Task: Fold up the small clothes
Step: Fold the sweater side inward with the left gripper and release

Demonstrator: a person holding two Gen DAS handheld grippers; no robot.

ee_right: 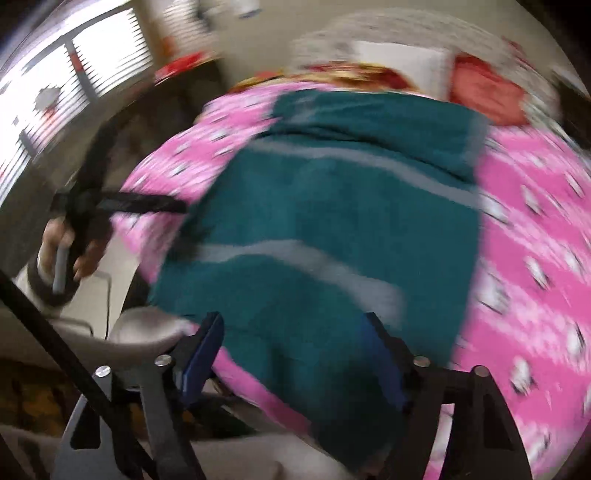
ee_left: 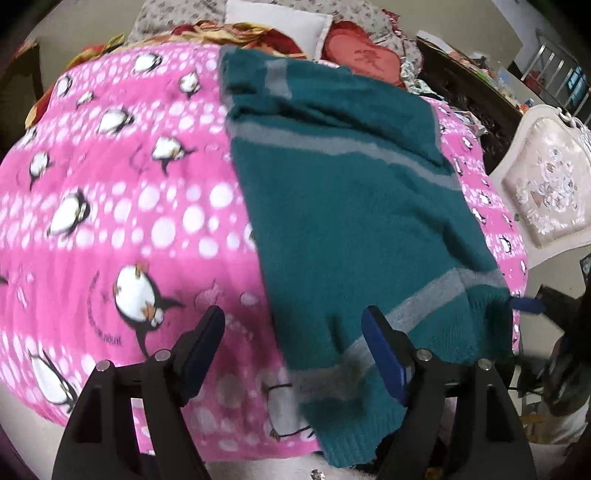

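A teal knit sweater (ee_left: pixel 343 206) with grey stripes lies spread on a pink penguin blanket (ee_left: pixel 122 206), its hem toward me at the bed's near edge. My left gripper (ee_left: pixel 293 317) hovers open over the hem's left corner, one finger above the blanket and the other above the knit. The right gripper's blue fingertip (ee_left: pixel 524 304) pokes in at the hem's right corner. In the blurred right wrist view the sweater (ee_right: pixel 332 221) fills the middle and my right gripper (ee_right: pixel 293 325) stands open above its near part. The left gripper (ee_right: pixel 122 205), in a hand (ee_right: pixel 62 254), shows at the left.
Pillows are piled at the bed's far end: a white one (ee_left: pixel 273 18) and a red cushion (ee_left: pixel 362 48). A cream floral chair (ee_left: pixel 543 184) and dark wooden furniture (ee_left: pixel 469 88) stand right of the bed. A bright window (ee_right: pixel 55 74) is on the left.
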